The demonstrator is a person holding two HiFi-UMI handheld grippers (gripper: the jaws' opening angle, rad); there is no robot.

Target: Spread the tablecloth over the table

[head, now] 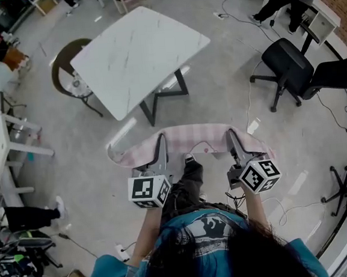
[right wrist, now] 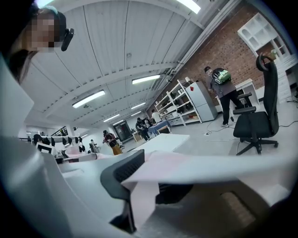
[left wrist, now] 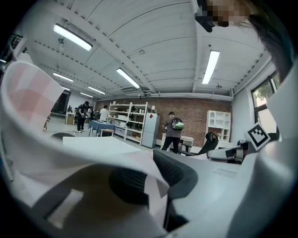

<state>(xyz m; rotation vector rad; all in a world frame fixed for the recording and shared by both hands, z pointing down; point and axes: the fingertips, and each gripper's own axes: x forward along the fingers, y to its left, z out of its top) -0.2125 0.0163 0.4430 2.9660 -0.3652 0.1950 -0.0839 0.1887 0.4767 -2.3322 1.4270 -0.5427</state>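
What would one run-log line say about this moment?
left hand-held gripper: shut on tablecloth | right hand-held gripper: shut on tablecloth | tablecloth: stretched between both, off table | table: bare

Teal shirt [head: 113,274] with a dark-and-white print, dark trousers [head: 186,185], long dark hair [head: 232,259]. Left gripper [head: 160,141] and right gripper [head: 231,137]: pale grey, black ribbed pads [left wrist: 179,172], each with a cube [head: 149,191] of black-and-white square markers.

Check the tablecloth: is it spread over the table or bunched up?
Bunched up, not spread. The pink checked tablecloth hangs between the left gripper and right gripper, off the bare white table.
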